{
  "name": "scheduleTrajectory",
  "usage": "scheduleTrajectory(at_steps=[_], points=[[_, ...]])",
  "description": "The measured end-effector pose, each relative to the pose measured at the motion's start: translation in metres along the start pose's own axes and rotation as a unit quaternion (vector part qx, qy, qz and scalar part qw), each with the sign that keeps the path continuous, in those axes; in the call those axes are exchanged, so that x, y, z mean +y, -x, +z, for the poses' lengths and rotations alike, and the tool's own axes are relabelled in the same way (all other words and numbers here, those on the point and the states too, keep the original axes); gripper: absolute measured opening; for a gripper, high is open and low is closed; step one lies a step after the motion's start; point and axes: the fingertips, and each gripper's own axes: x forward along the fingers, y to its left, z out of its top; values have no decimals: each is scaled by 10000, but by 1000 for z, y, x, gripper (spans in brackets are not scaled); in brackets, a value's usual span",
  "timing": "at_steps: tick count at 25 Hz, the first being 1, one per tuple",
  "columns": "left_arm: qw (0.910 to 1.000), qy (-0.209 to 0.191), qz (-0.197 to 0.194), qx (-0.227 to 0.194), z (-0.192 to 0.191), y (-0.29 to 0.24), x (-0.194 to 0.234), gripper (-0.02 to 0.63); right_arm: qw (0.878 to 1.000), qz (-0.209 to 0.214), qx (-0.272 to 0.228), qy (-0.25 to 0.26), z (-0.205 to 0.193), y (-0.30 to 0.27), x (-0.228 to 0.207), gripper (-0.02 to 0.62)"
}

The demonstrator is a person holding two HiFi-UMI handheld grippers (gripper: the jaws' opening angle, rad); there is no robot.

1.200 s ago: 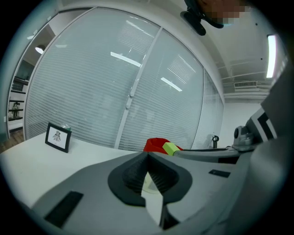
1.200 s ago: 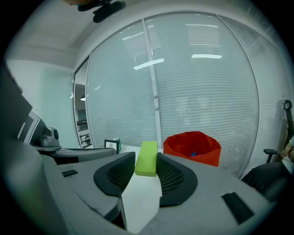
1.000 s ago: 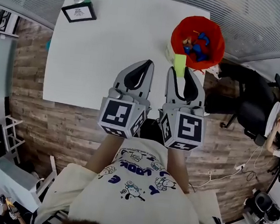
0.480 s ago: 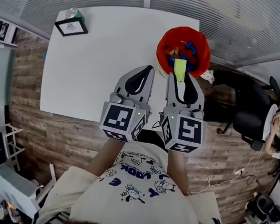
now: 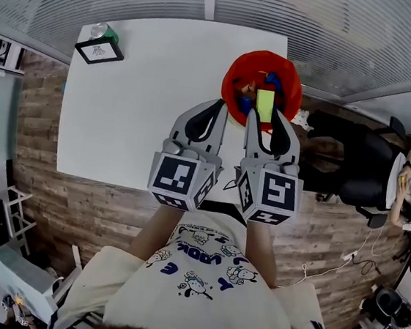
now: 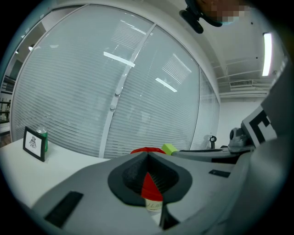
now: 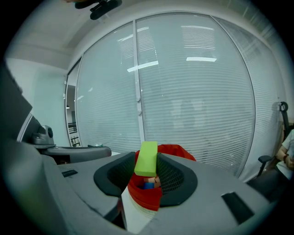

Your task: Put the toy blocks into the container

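The red container (image 5: 235, 79) is sitting ahead of the left gripper (image 5: 220, 106), whose jaws are pressing together on nothing, and beneath the right gripper (image 5: 267, 119), which is pinching a lime-green block (image 5: 265, 103), likely awaiting release onto the toy blocks (image 5: 274, 79) already lying inside.

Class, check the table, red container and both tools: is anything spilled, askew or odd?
Nothing spilled or damaged. The right tool holds the green block over the red container, which stands close to the table's edge.
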Motion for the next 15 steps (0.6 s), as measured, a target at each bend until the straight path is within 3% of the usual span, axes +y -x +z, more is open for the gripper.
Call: scheduleTrajectory(at_steps=[12, 14, 15], points=[[9999, 53, -12, 91, -1, -25, 2, 25, 9996, -91, 166, 210, -2, -19, -17, 150], [9999, 66, -9, 97, -2, -28, 3, 25, 9996, -81, 166, 218, -2, -23, -18, 181], [9999, 72, -11, 104, -3, -30, 3, 25, 9996, -63, 175, 202, -2, -24, -19, 228]])
